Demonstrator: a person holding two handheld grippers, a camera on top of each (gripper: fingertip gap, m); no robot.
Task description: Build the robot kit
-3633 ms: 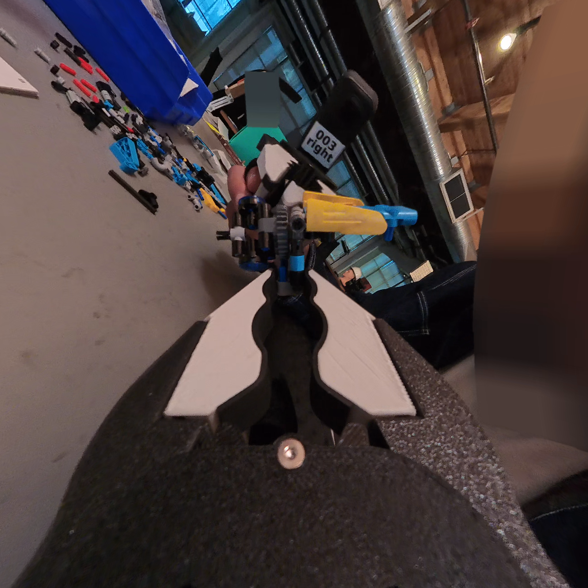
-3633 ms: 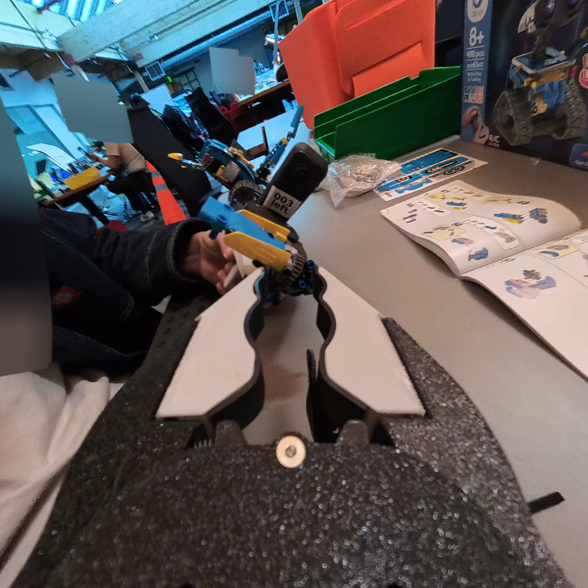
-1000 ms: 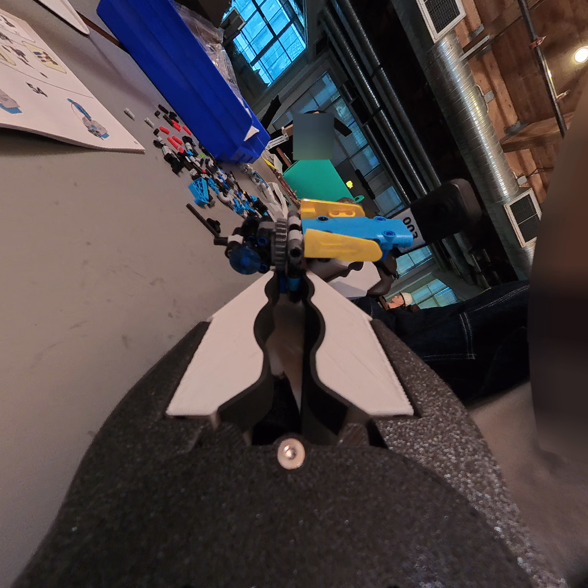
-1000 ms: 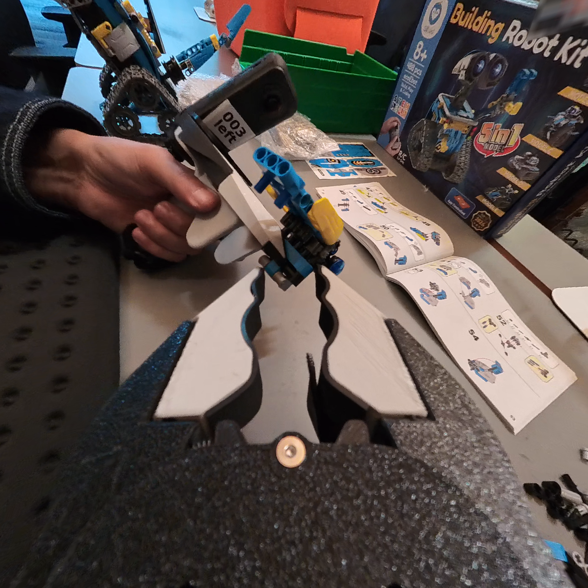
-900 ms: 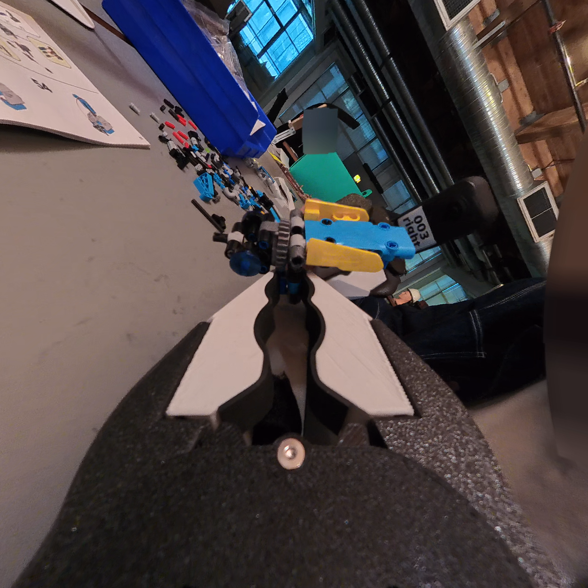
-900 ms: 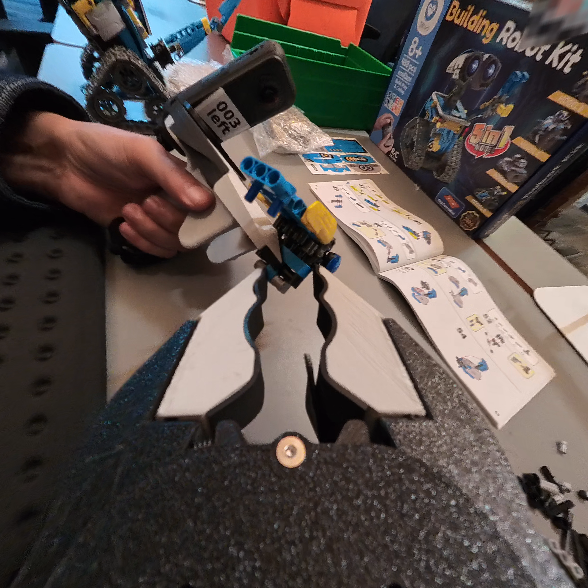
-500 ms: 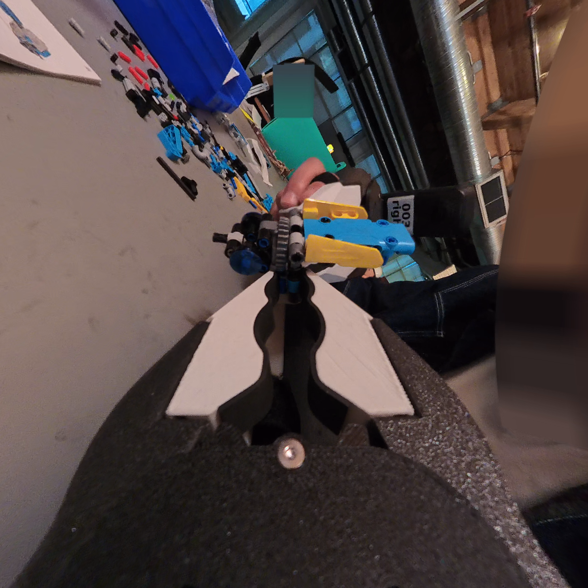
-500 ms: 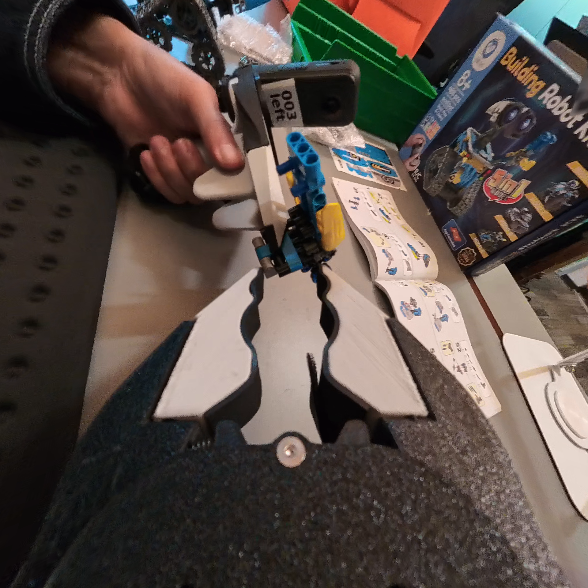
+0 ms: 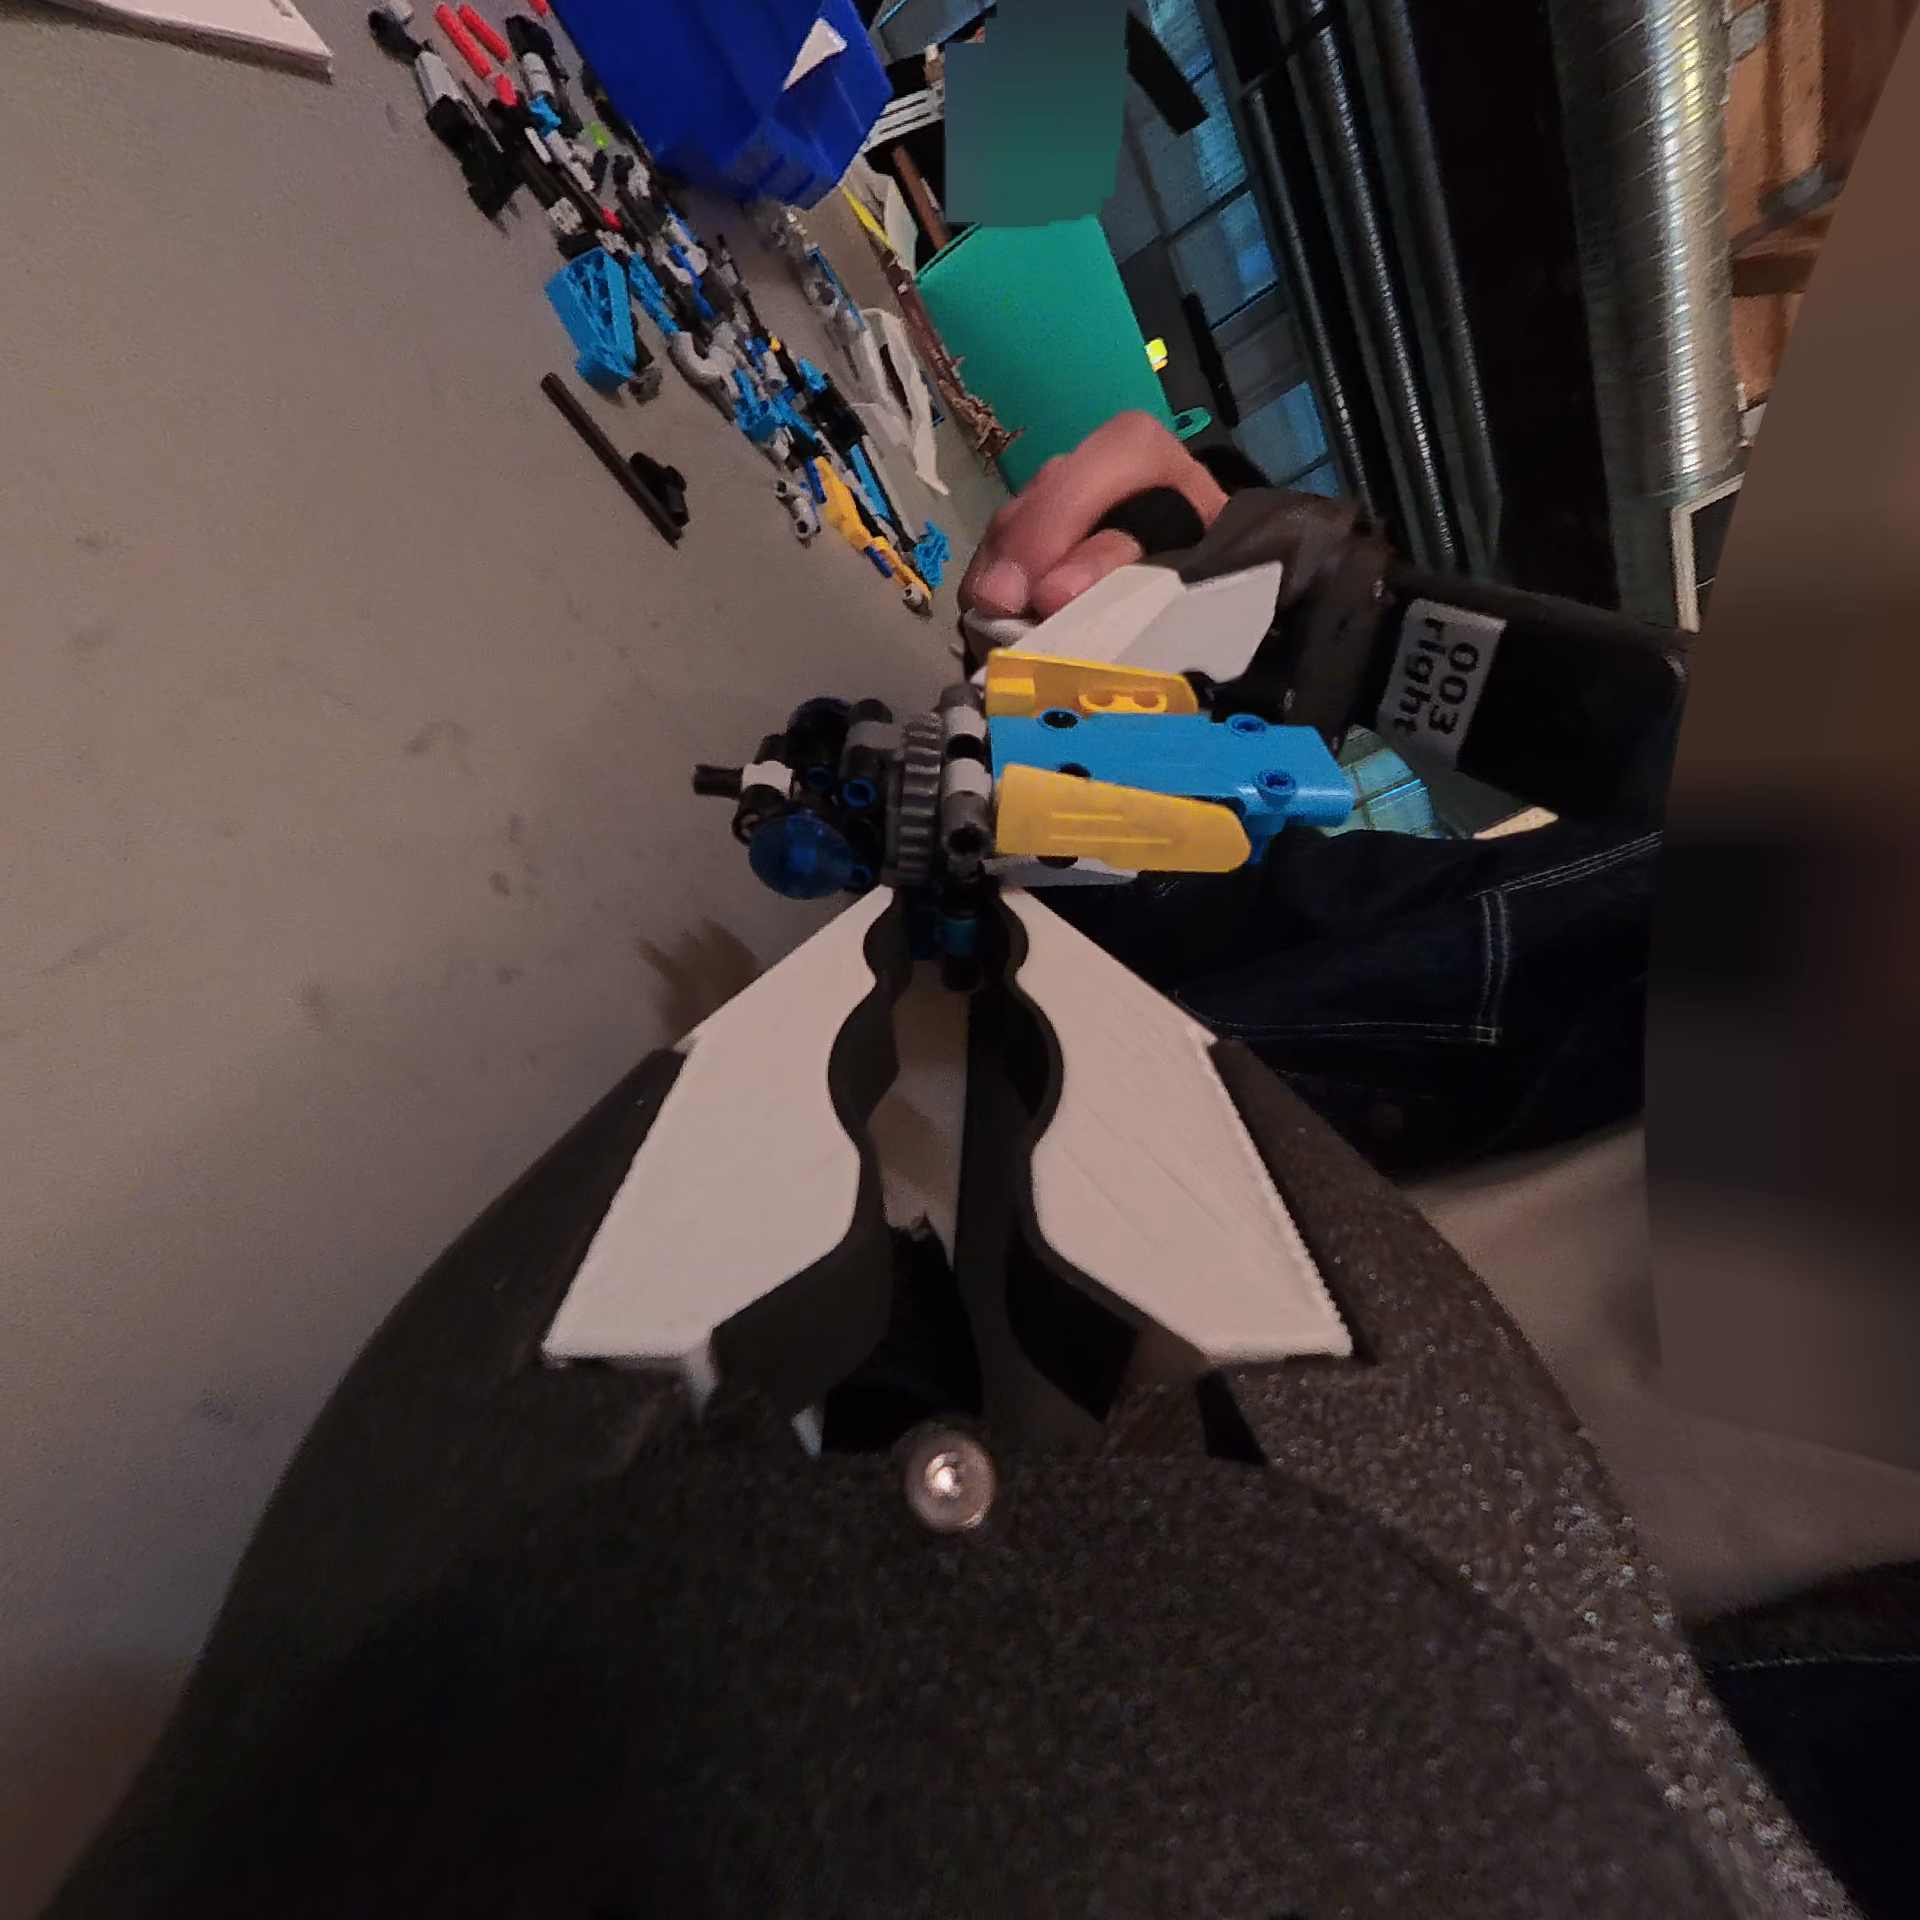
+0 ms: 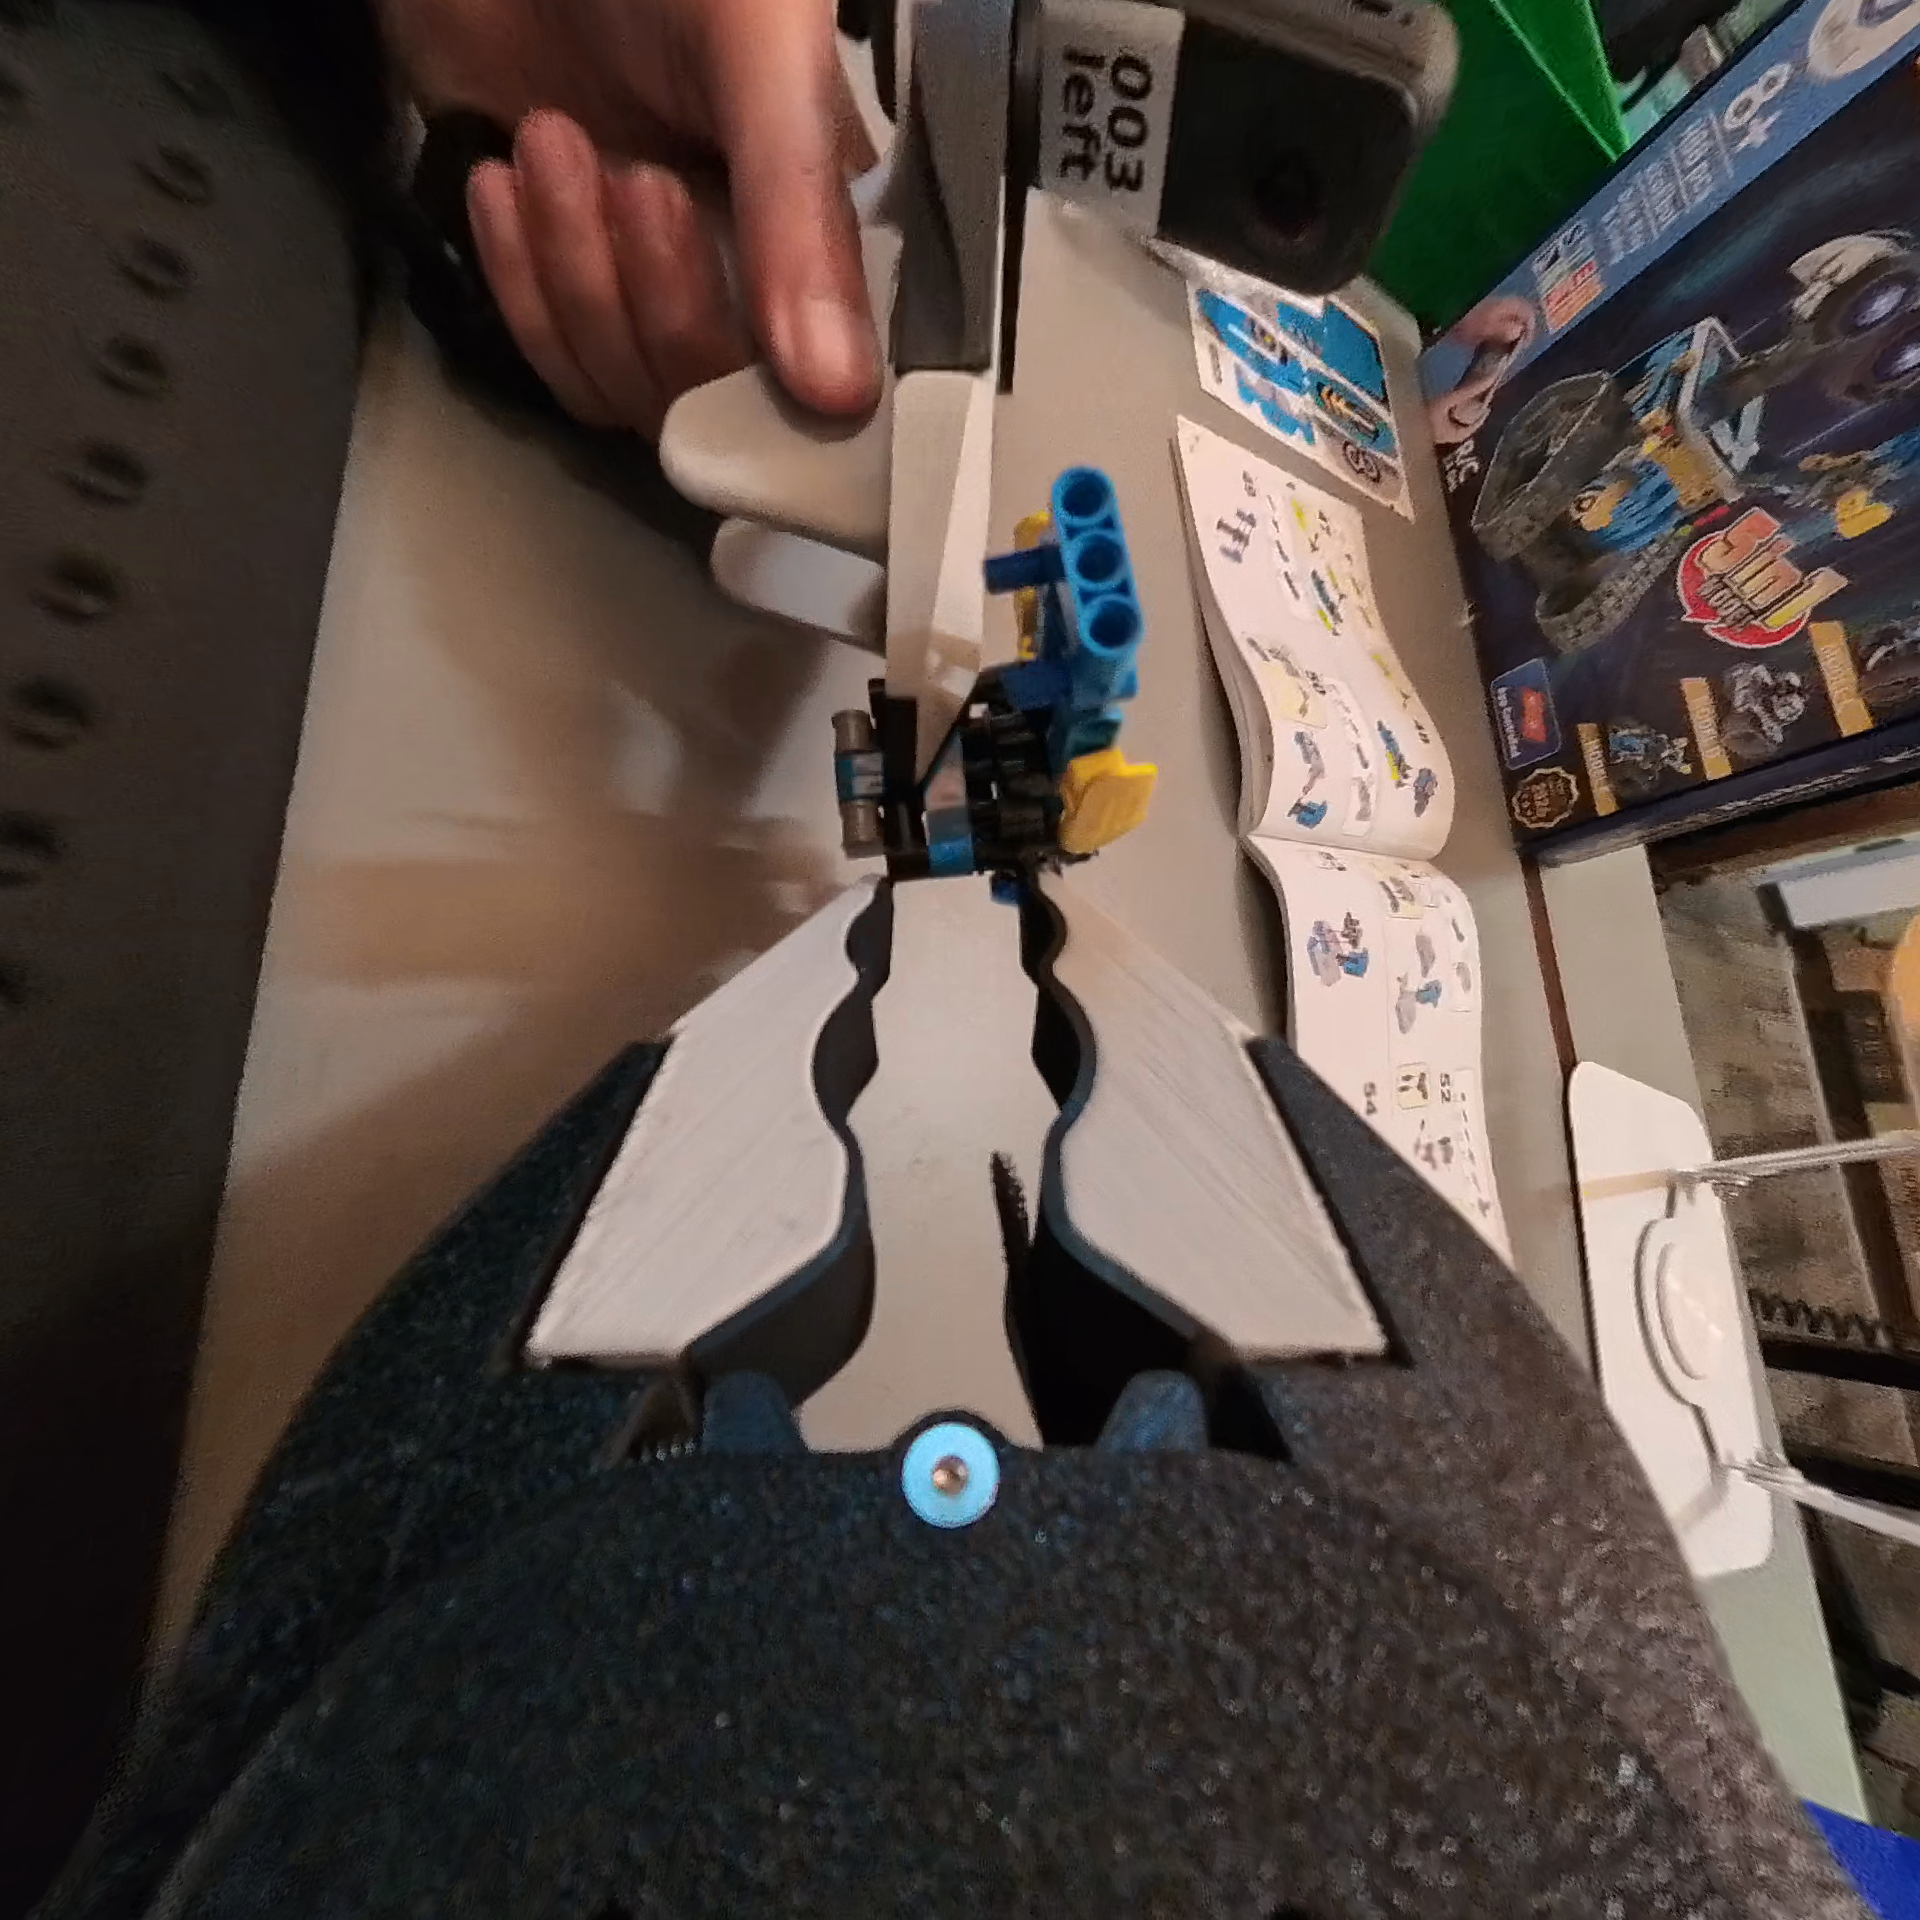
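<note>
Above the grey desk (image 9: 260, 727), the left gripper (image 9: 951, 914) is clenching a blue-and-yellow brick assembly (image 9: 1039, 790); loose bricks (image 9: 665, 281) are lying toward the far edge beside a blue bin (image 9: 727, 94). Right view: the right gripper (image 10: 961, 894) is standing parted around the assembly's base; whether it is touching, I cannot tell; an open booklet (image 10: 1351, 790) is lying near the desk's right edge.
</note>
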